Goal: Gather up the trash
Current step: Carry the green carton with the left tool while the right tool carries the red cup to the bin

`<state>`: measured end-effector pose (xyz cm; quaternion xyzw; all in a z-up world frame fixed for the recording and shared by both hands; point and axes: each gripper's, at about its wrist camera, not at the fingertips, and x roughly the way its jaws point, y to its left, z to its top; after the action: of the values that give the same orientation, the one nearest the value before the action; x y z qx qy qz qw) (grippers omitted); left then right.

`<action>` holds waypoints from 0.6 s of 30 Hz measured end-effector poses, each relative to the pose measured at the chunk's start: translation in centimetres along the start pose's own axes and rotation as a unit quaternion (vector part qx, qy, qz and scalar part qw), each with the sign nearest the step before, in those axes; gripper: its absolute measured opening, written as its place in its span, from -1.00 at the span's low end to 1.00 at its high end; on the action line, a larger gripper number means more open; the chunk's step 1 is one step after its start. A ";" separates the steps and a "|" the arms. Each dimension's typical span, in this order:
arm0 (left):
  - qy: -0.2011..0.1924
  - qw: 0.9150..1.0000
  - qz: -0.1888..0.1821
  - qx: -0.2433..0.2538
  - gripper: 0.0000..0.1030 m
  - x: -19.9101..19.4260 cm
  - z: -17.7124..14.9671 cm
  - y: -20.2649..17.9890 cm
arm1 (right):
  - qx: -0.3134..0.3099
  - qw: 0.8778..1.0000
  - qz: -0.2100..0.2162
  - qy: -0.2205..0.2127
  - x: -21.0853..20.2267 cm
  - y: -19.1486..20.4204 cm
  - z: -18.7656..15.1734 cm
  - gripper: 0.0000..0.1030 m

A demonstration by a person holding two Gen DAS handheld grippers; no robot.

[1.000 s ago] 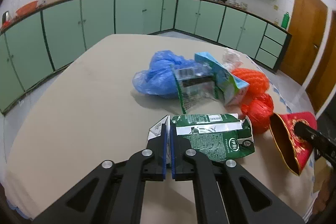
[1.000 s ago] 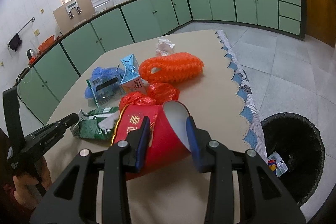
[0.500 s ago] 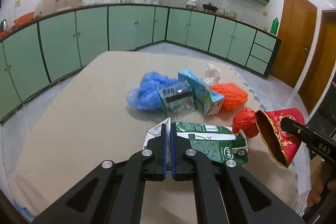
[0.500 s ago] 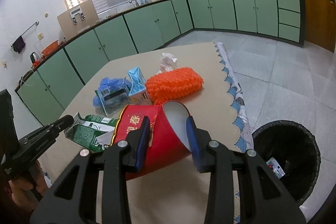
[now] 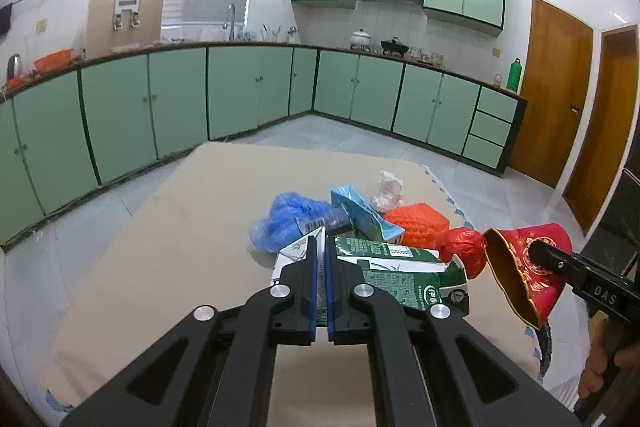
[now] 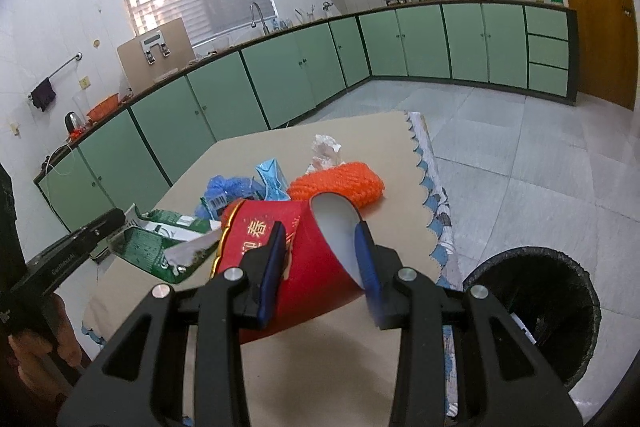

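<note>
Trash [image 5: 344, 223] heaped on tan table [image 5: 168, 251], green-cabineted kitchen.

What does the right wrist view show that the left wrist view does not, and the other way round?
Only the right wrist view shows the black trash bin on the floor beside the table, and the white inside of the red paper cup that the right gripper holds.

Only the left wrist view shows the wooden doors and the left gripper shut on the green carton.

Both show the blue bag, the light blue carton, the orange mesh and the green cabinets.
</note>
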<state>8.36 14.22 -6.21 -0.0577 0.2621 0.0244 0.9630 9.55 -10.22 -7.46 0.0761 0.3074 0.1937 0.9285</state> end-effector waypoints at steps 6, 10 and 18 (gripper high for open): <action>0.027 0.999 0.022 -0.012 -0.94 1.5 -0.9 2.0 | 0.005 1.000 0.008 0.004 -0.2 0.3 -0.3 -0.33; 0.025 0.999 0.029 -0.011 -0.94 1.2 -1.2 2.3 | 0.000 1.000 0.004 0.005 -0.4 0.3 -0.2 -0.33; 0.008 1.000 0.012 0.004 -0.94 0.5 -0.4 0.6 | -0.006 1.000 -0.007 -0.004 -1.3 0.1 0.3 -0.33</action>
<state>8.50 14.79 -6.84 -0.0513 0.2706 0.0344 0.9607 8.73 -10.71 -6.52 0.0687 0.3032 0.1890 0.9315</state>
